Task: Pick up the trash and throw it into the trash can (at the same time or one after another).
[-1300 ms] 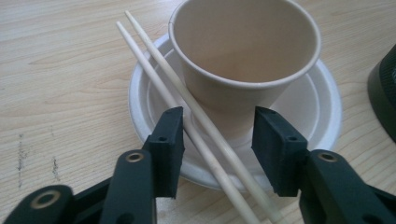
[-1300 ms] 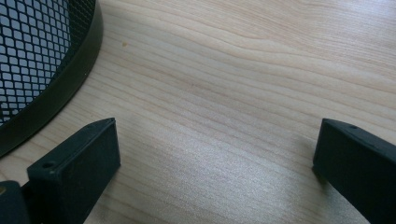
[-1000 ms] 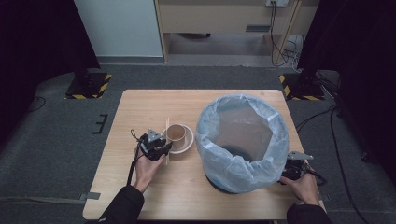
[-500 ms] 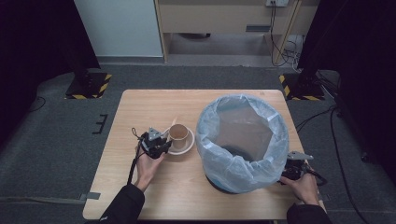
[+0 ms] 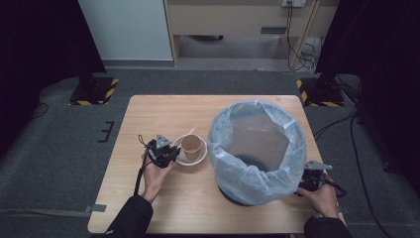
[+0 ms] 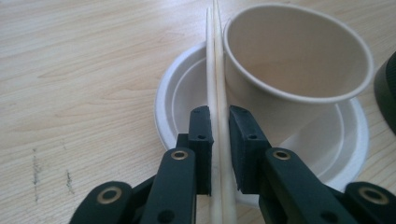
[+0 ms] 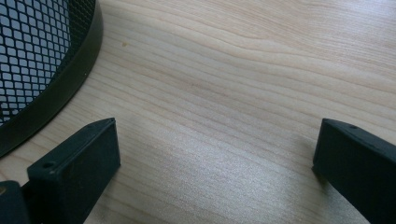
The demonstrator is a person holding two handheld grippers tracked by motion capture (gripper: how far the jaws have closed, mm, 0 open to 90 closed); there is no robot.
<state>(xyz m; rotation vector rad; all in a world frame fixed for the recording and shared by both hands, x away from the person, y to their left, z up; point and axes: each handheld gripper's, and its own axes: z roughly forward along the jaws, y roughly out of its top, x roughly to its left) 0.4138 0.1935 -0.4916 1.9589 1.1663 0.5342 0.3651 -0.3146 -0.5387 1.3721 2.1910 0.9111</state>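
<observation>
My left gripper is shut on a pair of pale chopsticks. The chopsticks run forward over the rim of a white paper plate, right beside a tan paper cup that stands on it. In the high view the left gripper sits at the plate's left edge, with the cup in the middle and the chopsticks' tips poking out behind. My right gripper hangs open just above bare wood. In the high view the right gripper rests at the bin's right foot.
A black mesh bin lined with a clear plastic bag takes up the right half of the wooden table. The table's front edge lies close to both hands. Dark floor surrounds the table.
The left gripper has shifted slightly right toward the plate, and the chopsticks' far tips have swung a little to the right. The right hand has stayed put.
</observation>
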